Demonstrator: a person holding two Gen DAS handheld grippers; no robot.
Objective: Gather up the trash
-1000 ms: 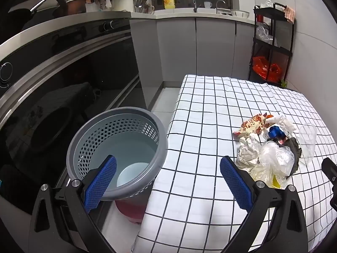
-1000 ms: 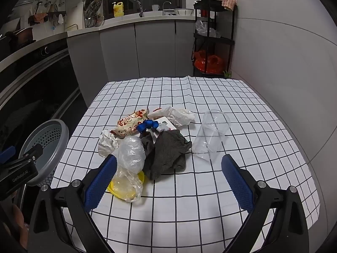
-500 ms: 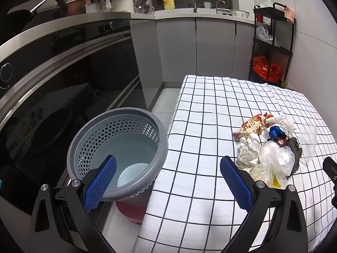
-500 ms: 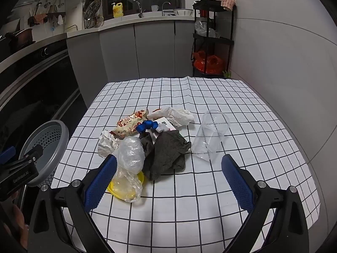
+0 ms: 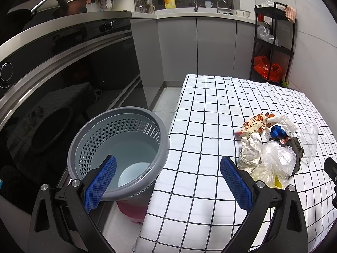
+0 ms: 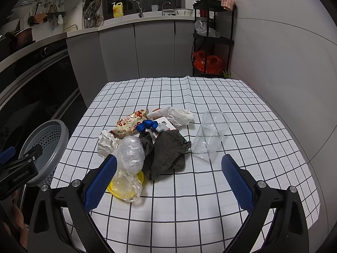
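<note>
Both tongs wide, empty: left gripper by grey basket, right gripper over trash pile (clear cup just right of pile)

My left gripper hangs with its jaws spread wide, nothing between the blue pads. My right gripper is likewise spread and empty, level with it; the left one shows at its far left edge.
</note>
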